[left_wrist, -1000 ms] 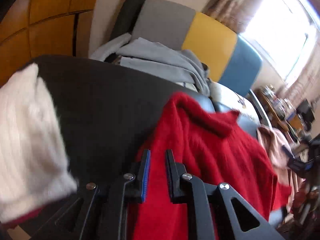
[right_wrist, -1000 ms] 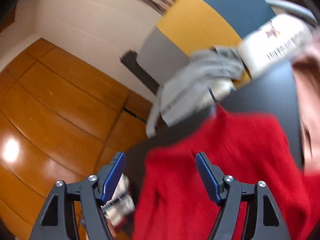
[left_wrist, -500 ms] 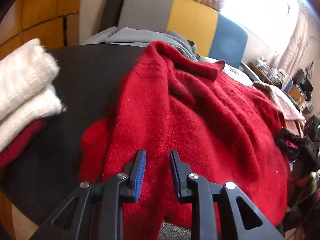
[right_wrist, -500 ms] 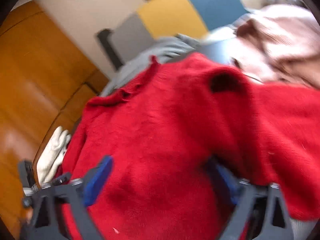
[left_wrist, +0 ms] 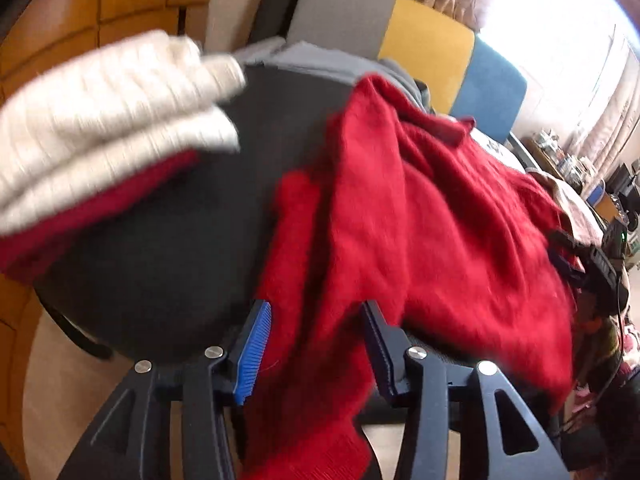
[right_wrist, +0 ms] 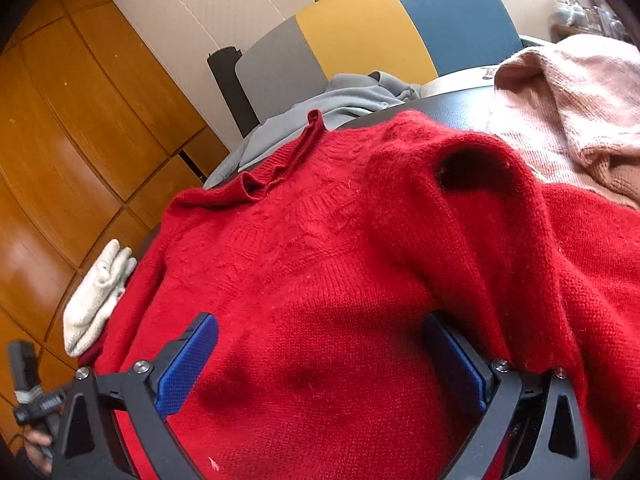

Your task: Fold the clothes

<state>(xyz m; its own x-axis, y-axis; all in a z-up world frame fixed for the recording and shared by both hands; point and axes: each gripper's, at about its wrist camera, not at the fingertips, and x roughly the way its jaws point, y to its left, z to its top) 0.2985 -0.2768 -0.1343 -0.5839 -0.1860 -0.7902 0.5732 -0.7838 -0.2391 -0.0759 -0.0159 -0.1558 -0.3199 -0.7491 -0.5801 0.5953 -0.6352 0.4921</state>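
Observation:
A red knit sweater (right_wrist: 320, 240) lies spread over the dark round table (left_wrist: 168, 248), collar towards the far side. One red sleeve (left_wrist: 320, 360) hangs over the table's near edge, between the fingers of my left gripper (left_wrist: 316, 312). Its jaws are opening and the pads no longer pinch the sleeve. My right gripper (right_wrist: 320, 324) stands wide open low over the sweater's body. Red knit lies between its fingers and drapes over the right finger (right_wrist: 460, 360). In the left wrist view, the right gripper (left_wrist: 576, 268) shows at the sweater's right edge.
A folded white knit (left_wrist: 100, 120) sits on a folded dark red one (left_wrist: 80, 216) at the table's left. A pink knit (right_wrist: 568, 112) lies at the right and grey clothes (right_wrist: 340, 100) at the back. Behind are a grey, yellow and blue chair back (right_wrist: 360, 36) and wooden panels (right_wrist: 60, 140).
The left gripper slid left to the sweater's hanging sleeve and its jaws widened. The right gripper dropped down onto the sweater and opened wide. The sweater now lies spread over the table.

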